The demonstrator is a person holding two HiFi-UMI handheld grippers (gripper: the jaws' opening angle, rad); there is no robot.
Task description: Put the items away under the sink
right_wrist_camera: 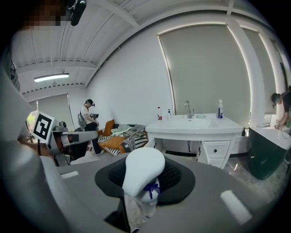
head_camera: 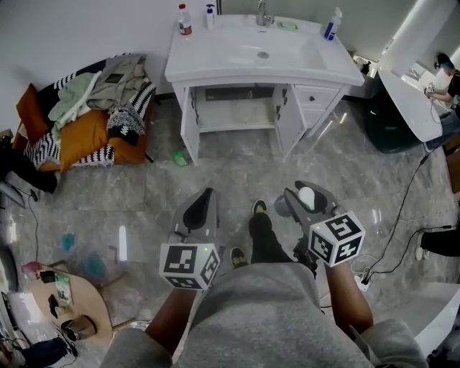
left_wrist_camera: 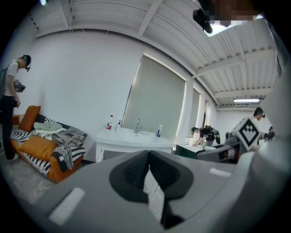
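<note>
A white sink cabinet [head_camera: 262, 54] stands against the far wall, its two doors swung open on the bare space underneath [head_camera: 233, 108]. On top stand a red-capped bottle [head_camera: 185, 20], a small pump bottle [head_camera: 210, 16] and a blue spray bottle [head_camera: 331, 24]. My right gripper [head_camera: 305, 189] is shut on a white-capped bottle [head_camera: 307, 197] with a blue collar [right_wrist_camera: 149, 187]; its cap [right_wrist_camera: 143, 169] rises between the pads. Beside it, my left gripper [head_camera: 208, 194] is shut with nothing in it, its pads [left_wrist_camera: 136, 170] meeting at the tip. Both hang over the floor, well short of the cabinet.
An orange sofa [head_camera: 86, 136] heaped with clothes stands at the left. A green item [head_camera: 179, 157] lies on the floor by the left cabinet door. A round table [head_camera: 79, 309] sits at the lower left. Cables and a power strip [head_camera: 363, 282] lie at the right, near a white counter [head_camera: 406, 100].
</note>
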